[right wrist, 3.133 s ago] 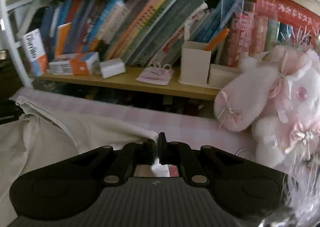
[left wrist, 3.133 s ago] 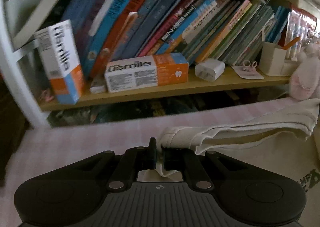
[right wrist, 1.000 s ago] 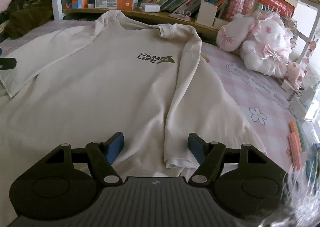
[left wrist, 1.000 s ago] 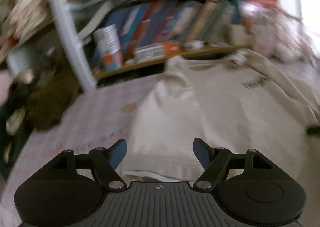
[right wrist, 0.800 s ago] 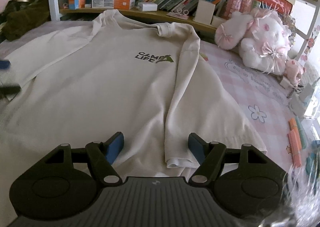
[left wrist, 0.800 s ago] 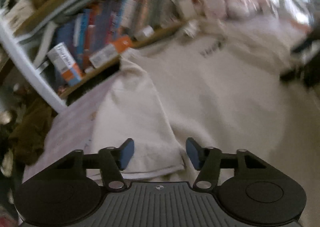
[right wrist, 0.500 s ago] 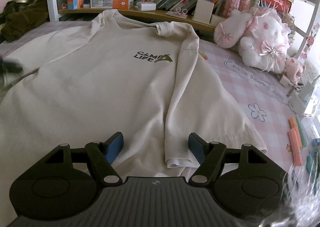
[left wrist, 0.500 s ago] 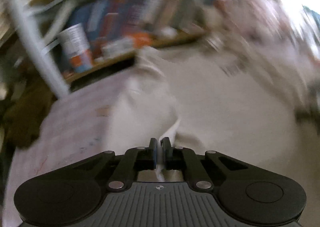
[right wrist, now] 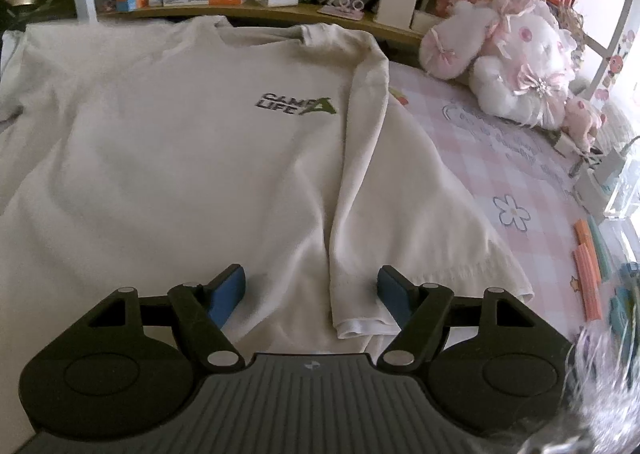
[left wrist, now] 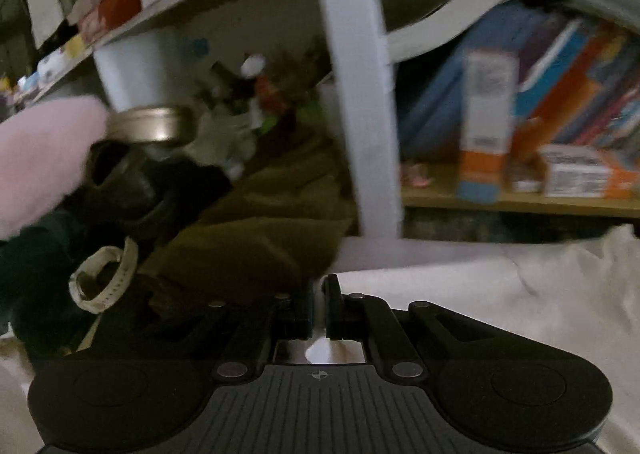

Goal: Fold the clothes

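The cream sweatshirt lies spread face-up across the centre and left of the right wrist frame, collar toward the bookshelf at the top, the printed logo showing. Its right sleeve is laid down along the body, cuff at lower centre between the pads of the right gripper, whose jaws stand wide apart and grip nothing. In the left wrist frame, the left gripper is clenched, with a sliver of pale fabric showing between its fingers; judged from this, it grips an edge of the garment, most likely the other sleeve, though the blur leaves that unsettled. Assessment: one sleeve lies in, the body is unfolded, so the greater part of the folding remains. Surroundings: pink plush toys at the upper right, markers on the checked sheet at the right edge, a dark olive cloth and a watch strap at the left of the left wrist frame. None lies on the sweatshirt; the plush toys crowd the right margin.
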A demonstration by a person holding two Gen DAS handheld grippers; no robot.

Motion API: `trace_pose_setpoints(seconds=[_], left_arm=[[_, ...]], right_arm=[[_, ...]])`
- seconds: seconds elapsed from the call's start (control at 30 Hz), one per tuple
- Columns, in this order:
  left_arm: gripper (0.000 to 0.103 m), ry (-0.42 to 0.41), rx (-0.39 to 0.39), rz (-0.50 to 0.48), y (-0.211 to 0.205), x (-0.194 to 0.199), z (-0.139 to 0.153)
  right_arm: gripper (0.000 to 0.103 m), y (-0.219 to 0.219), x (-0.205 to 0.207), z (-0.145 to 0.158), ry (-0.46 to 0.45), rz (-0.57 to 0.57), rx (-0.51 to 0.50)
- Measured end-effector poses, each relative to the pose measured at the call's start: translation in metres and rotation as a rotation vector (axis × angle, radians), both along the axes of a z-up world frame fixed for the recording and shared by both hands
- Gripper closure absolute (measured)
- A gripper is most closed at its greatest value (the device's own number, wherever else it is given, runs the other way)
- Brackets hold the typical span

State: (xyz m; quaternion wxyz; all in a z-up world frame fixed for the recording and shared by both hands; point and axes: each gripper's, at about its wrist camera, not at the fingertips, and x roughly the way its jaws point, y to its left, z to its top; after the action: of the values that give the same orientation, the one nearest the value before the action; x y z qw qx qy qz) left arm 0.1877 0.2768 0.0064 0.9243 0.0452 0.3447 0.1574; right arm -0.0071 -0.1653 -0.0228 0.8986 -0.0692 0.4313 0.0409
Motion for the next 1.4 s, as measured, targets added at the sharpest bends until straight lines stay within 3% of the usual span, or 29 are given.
trace_pose_setpoints(seconds=[0.2,0.37,0.43,0.53,0.8,0.97,1.2,1.4], left_arm=[[0.097,0.072,0.04,0.018,0.0,0.01,-0.028],[0.079,-0.011,0.005,-0.011,-0.02,-0.027,-0.017],[0.061,-0.044,-0.009,-0.023,-0.028,-0.041,-0.013],[0.044,-0.094,-0.03,-0.04,-0.04,-0.063,-0.006],[0.04,-0.077,-0.216,-0.288,-0.165,-0.154,-0.009],[0.039,-0.014,-0.287,-0.337,-0.234,-0.191,-0.025],[0.034,0.067,-0.287,-0.363,-0.283,-0.226,-0.036],[0.033,0.124,-0.247,-0.329,-0.3,-0.24,-0.052]], right_arm=[[0.029,0.0,0.005,0.0,0.006,-0.021,-0.001],[0.028,0.0,0.006,-0.001,0.006,-0.018,0.001],[0.028,-0.002,0.005,-0.001,0.004,-0.012,0.004],[0.027,-0.003,0.004,-0.002,-0.002,-0.002,0.01],[0.027,-0.007,0.005,-0.001,-0.012,0.06,0.023],[0.029,-0.019,-0.002,0.012,-0.049,0.092,0.052],[0.03,-0.048,-0.005,0.02,-0.09,0.105,0.06],[0.047,-0.066,0.004,0.012,-0.066,0.13,0.09]])
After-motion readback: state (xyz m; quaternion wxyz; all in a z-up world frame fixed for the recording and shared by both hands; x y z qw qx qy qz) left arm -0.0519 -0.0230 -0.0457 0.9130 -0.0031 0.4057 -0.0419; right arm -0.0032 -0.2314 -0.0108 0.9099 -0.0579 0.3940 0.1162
